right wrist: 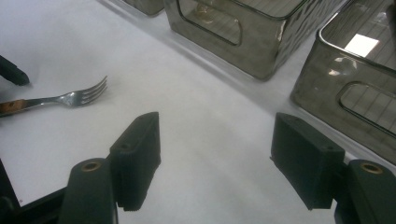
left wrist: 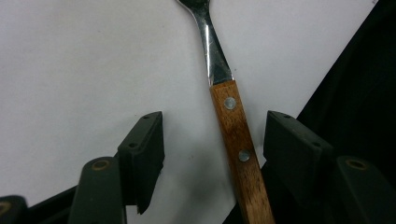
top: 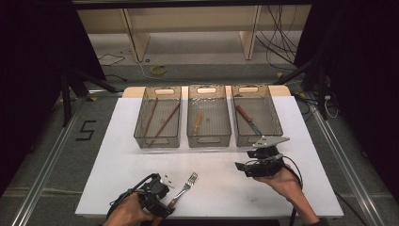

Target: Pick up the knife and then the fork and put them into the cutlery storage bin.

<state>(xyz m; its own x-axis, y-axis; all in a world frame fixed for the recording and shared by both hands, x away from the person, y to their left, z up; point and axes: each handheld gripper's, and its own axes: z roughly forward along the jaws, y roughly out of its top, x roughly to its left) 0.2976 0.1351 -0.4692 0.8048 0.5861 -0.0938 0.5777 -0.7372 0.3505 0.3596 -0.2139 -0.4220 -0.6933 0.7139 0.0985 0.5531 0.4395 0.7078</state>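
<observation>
Fork (left wrist: 233,135) flat on white table (top: 141,169) near its front edge, tines toward 1 o'clock, wooden handle between jaws of left gripper (left wrist: 212,154), nearer the right-hand pad, untouched; jaws released. Right gripper (right wrist: 215,158) at 3 o'clock, well apart, parted, empty.

A: The white sheet on the desk (top: 141,179) is evenly bright from above, while the surroundings stay dark.

B: Shadows?

A: Soft and short beside the bins (top: 157,141). Glare streaks the fork (left wrist: 212,51) neck in the left gripper view.

B: Sharpness?

A: The high view is slightly soft; the close black jaws blur at the bottom edges.
</observation>
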